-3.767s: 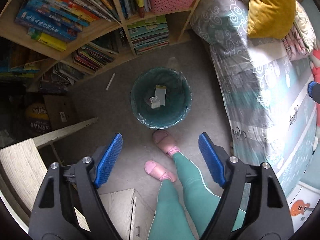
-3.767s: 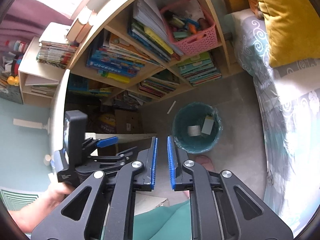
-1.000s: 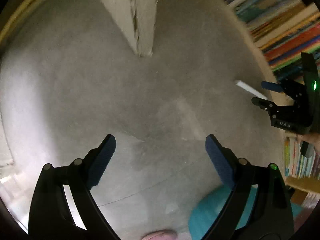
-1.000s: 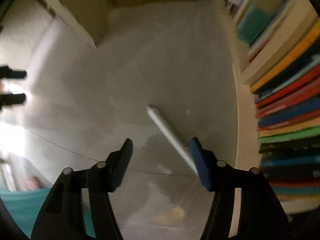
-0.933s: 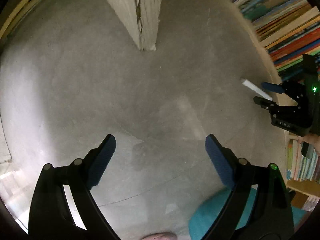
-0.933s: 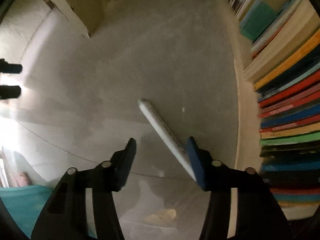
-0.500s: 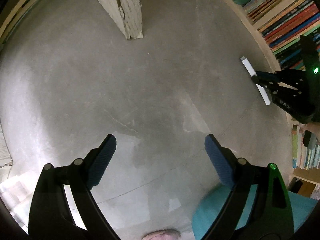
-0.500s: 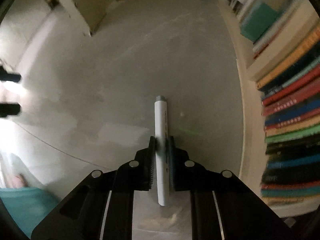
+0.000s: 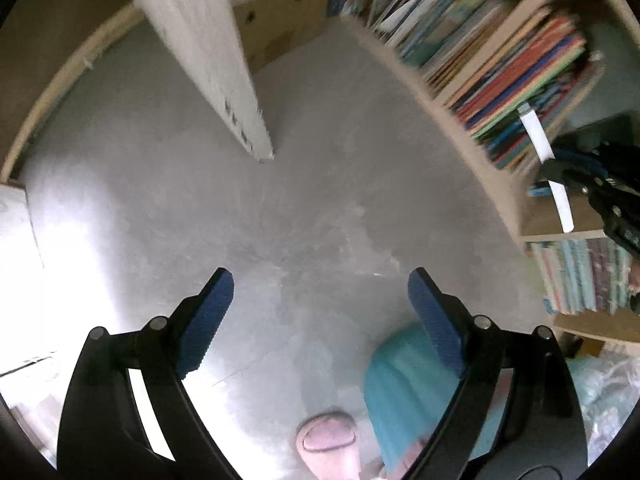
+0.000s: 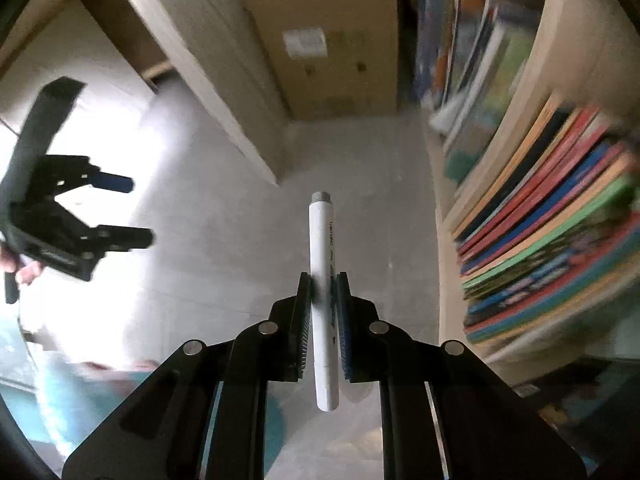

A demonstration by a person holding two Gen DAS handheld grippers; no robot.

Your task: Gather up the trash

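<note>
Lifted off floor, white marker (image 10: 322, 280) clenched by right gripper (image 10: 323, 280); left gripper (image 9: 320, 284) released
</note>
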